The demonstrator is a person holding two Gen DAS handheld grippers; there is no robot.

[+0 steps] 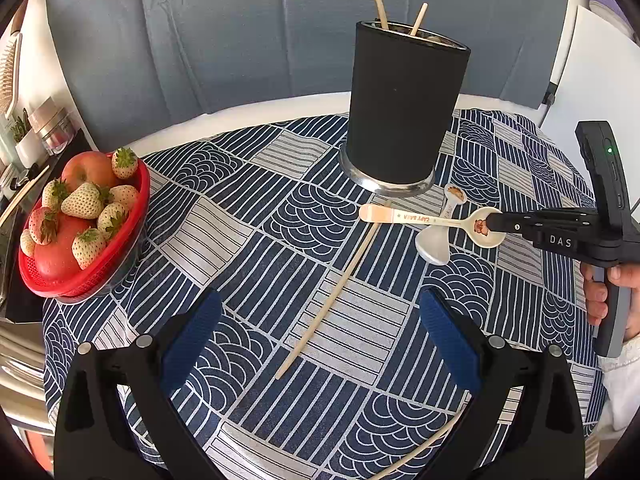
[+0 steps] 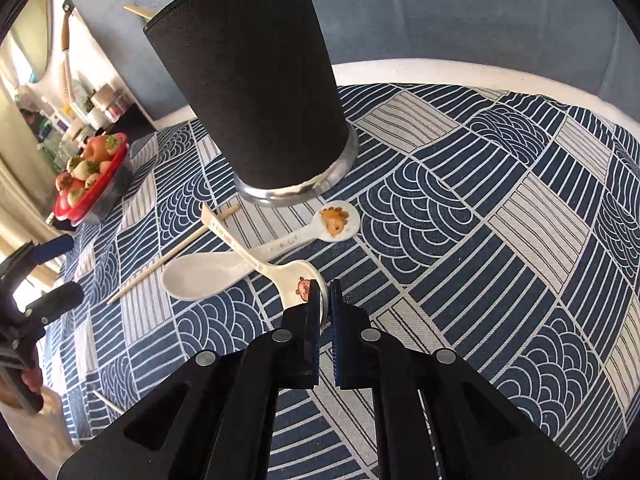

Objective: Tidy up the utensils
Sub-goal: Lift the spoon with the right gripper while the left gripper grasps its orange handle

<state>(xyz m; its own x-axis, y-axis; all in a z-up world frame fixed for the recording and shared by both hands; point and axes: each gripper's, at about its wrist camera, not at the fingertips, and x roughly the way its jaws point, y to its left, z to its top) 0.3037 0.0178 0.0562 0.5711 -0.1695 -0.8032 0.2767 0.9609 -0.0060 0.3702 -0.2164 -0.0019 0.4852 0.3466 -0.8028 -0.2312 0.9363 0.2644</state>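
Right gripper [image 2: 325, 300]: clamped on spoon [image 2: 298, 282] bowl rim, before holder [image 2: 256, 80].
Left gripper [image 1: 320, 328]: jaws apart, empty.
Holder interior: hidden; two chopsticks [image 1: 382, 10] protrude.

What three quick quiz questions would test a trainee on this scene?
1. True or false: the right claw is shut on a spoon's bowl.
2. How many chopsticks stand in the black holder?
3. Which claw is open: A left, B right?

Key: 1 true. 2 two. 3 A, the left claw, above a loose chopstick.
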